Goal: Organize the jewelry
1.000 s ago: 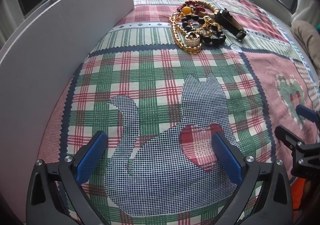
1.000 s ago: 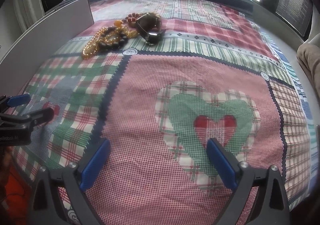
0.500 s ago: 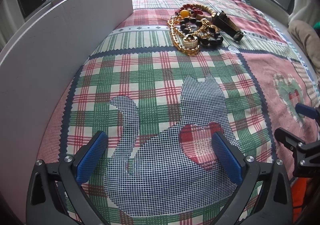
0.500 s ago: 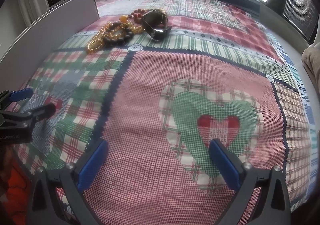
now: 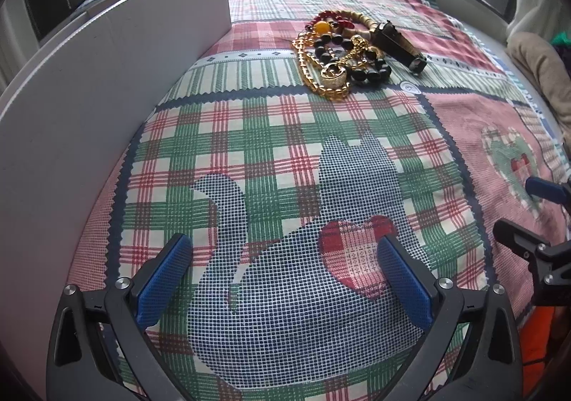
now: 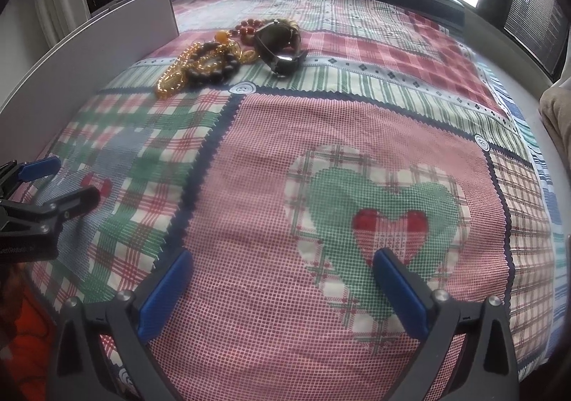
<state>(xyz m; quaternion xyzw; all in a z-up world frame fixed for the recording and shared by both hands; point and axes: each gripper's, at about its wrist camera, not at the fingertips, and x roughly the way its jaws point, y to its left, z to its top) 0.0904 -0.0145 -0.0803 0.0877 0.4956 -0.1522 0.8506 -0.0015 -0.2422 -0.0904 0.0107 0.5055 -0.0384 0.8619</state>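
Note:
A pile of jewelry (image 5: pixel 342 54) lies far ahead on the patchwork cloth: a gold chain (image 5: pixel 314 76), black beads (image 5: pixel 371 72), red and tan beads, and a dark watch (image 5: pixel 399 44). It also shows in the right wrist view (image 6: pixel 210 61), with the watch (image 6: pixel 278 47) at its right. My left gripper (image 5: pixel 285 276) is open and empty over the blue cat patch, well short of the pile. My right gripper (image 6: pixel 282 290) is open and empty over the green heart patch. Each gripper shows at the edge of the other's view.
A tall white board (image 5: pixel 107 86) stands along the left side of the cloth and also shows in the right wrist view (image 6: pixel 89 58). Beige fabric (image 5: pixel 539 69) lies at the far right. Windows with blinds are behind the table.
Both grippers have moved a little forward toward the jewelry pile, which sits lower and larger in both views. Both stay open and empty.

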